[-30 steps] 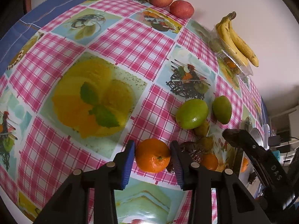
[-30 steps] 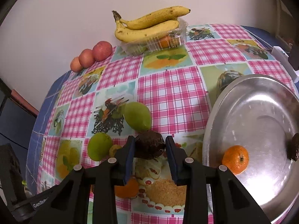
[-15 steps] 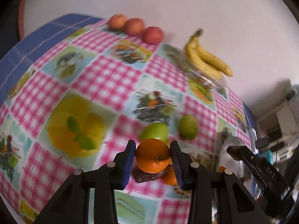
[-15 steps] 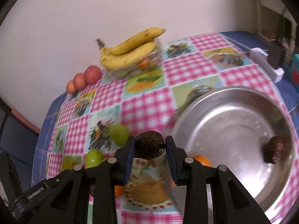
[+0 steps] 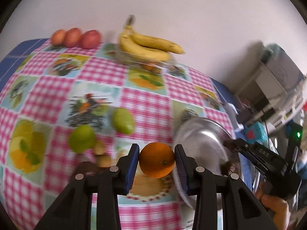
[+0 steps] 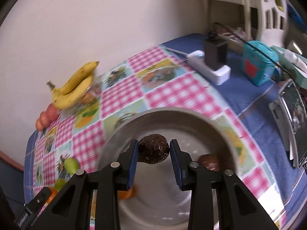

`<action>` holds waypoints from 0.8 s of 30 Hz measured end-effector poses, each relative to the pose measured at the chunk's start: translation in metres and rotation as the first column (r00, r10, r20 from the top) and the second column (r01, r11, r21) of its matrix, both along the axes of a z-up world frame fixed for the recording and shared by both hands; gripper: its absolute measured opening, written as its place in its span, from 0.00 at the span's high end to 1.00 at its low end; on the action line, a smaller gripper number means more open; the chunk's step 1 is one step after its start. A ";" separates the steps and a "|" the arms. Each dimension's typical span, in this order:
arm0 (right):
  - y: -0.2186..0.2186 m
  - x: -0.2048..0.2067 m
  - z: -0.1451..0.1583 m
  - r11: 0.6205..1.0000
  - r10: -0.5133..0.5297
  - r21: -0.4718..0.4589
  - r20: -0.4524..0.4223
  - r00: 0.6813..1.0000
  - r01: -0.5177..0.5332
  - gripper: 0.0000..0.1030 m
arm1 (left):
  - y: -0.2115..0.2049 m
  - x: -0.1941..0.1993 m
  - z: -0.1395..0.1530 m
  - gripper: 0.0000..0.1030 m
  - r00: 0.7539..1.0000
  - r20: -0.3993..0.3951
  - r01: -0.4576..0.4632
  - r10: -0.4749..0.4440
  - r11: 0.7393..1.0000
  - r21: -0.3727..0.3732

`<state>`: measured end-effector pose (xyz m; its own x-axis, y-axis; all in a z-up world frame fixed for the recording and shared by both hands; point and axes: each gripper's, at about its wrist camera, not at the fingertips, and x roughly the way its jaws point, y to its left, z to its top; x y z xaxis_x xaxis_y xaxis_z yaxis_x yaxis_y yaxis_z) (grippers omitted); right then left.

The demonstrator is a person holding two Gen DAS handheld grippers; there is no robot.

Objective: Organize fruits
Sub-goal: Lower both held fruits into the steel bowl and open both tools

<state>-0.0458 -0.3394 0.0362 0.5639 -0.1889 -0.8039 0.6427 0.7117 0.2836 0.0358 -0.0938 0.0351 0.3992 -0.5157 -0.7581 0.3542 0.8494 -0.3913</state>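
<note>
Two grippers, both loaded. Left gripper point(image 5: 156, 160) clamps an orange point(image 5: 156, 159) between its blue pads, held above the checked tablecloth point(image 5: 145, 103) just left of the steel bowl point(image 5: 199, 134). Right gripper point(image 6: 154, 152) pinches a dark brown avocado point(image 6: 154, 151) over the bowl's inside point(image 6: 191, 118). A second dark avocado point(image 6: 208, 162) lies in the bowl to the right of the fingers; another orange point(image 6: 127, 192) sits in the bowl low left, partly hidden behind the left finger. Outward on the cloth: two green fruits point(image 5: 122, 121) point(image 5: 82, 138) left of the held orange, small yellowish fruits point(image 5: 99, 147) just beside them, something dark point(image 5: 87, 167) behind the left finger, too blurred to name. Far edge by the wall: banana bunch point(image 5: 149, 46) on a clear plastic box point(image 5: 145, 65), three red apples point(image 5: 75, 37) in a row. White power adapter point(image 6: 211, 67) and teal box point(image 6: 259, 63) on the blue cloth beyond the bowl. Motion blur throughout.
</note>
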 end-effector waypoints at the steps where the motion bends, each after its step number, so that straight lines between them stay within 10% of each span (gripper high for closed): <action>1: -0.004 -0.002 0.000 1.000 -0.007 -0.001 -0.001 1.000 0.007 0.66 | -0.009 -0.003 -0.001 0.61 1.000 0.004 0.028 -0.028 1.000 -0.002; 24: -0.040 -0.012 -0.037 0.999 -0.029 0.035 -0.056 0.998 0.031 0.66 | -0.084 -0.036 -0.035 0.61 0.968 -0.058 0.247 -0.243 0.966 0.071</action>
<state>-0.0583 -0.3791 -0.0005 0.5132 -0.1759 -0.8400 0.6789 0.6821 0.2719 -0.0004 -0.1776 -0.0001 0.2299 -0.5323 -0.8147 0.5376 0.7673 -0.3496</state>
